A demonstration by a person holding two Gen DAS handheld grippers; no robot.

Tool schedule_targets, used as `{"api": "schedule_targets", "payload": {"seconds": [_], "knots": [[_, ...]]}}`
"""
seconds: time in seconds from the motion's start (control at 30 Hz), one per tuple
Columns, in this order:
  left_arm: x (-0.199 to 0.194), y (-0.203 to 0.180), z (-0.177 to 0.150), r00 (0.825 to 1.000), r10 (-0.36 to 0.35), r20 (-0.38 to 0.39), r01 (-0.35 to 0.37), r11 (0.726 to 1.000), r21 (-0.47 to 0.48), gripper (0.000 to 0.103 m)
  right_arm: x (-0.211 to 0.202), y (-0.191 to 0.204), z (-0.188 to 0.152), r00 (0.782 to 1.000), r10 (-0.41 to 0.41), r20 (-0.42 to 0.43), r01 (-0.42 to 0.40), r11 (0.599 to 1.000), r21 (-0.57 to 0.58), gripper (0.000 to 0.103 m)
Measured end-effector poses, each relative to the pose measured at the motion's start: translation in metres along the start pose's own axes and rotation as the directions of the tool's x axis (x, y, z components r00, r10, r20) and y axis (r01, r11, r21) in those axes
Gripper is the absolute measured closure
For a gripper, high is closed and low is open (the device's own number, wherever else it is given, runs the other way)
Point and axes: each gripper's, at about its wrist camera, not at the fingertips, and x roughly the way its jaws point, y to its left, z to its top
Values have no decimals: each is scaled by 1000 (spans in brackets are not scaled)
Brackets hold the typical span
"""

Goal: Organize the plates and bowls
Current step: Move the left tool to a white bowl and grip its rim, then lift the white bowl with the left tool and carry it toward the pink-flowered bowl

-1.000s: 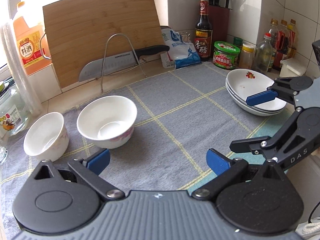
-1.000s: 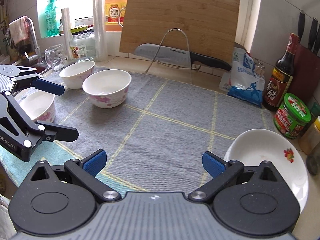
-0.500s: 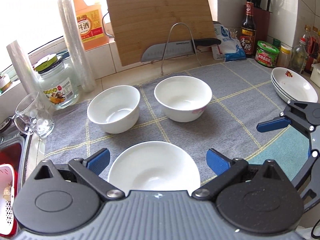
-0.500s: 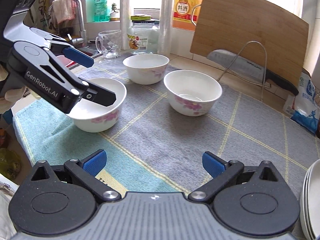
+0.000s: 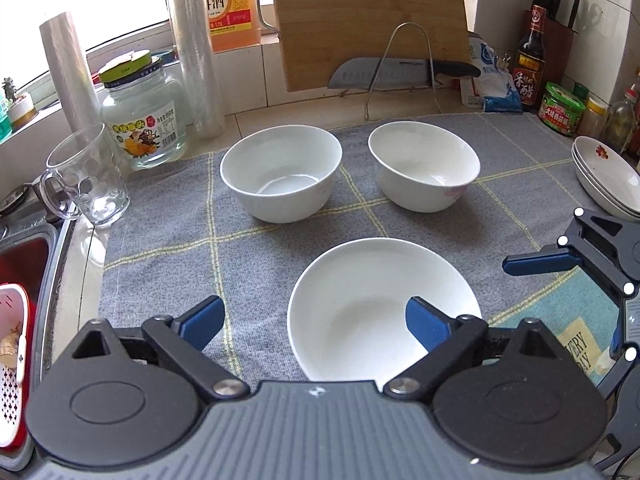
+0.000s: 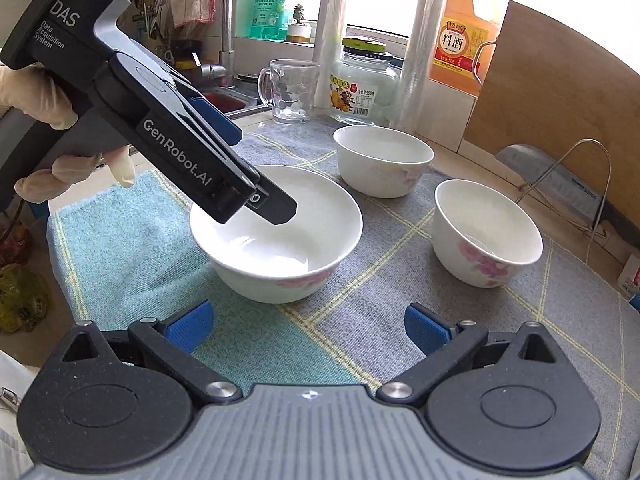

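The nearest bowl [image 5: 382,308] sits upright on the checked cloth [image 5: 168,248], directly ahead of and below the left gripper [image 5: 314,322]. Its near rim falls between the two spread blue pads: the right-side pad [image 5: 426,326] already overlaps the bowl's inner wall, while the left-side pad [image 5: 200,320] lies outside the bowl, over bare cloth. From the right wrist view the left gripper's lower finger hangs over the bowl's near-left rim, though whether it touches the porcelain cannot be told. Both of its fingers are apart and hold nothing.

A round bowl has no long axis, so the relation that matters is the rim line against the gripper's finger gap. The likely next step is to bring that rim between the pads and pinch its wall.

Beyond this bowl, ahead of the left gripper, stand two more bowls side by side and apart: the far-left bowl [image 5: 280,172] and the far-right bowl [image 5: 426,172]. Stacking them looks like the remaining work.

The right gripper [image 6: 308,324] is likewise spread and empty, with the nearest bowl ahead and slightly to its left, farther off than from the left gripper. The left hand is therefore the nearer one. The stacked plates [image 5: 608,176] lie well off to the left gripper's right.
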Motion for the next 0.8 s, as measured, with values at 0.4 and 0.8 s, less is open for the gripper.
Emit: {"api": "schedule_targets", "payload": {"seconds": [0.4, 0.8], "knots": [[17, 12, 0, 997, -66, -51, 64, 997, -36, 43, 17, 8, 14, 998, 55, 19, -54, 997, -46, 17], [24, 10, 1, 990, -123, -73, 121, 992, -31, 59, 18, 7, 15, 996, 85, 26, -84, 996, -33, 21]]}}
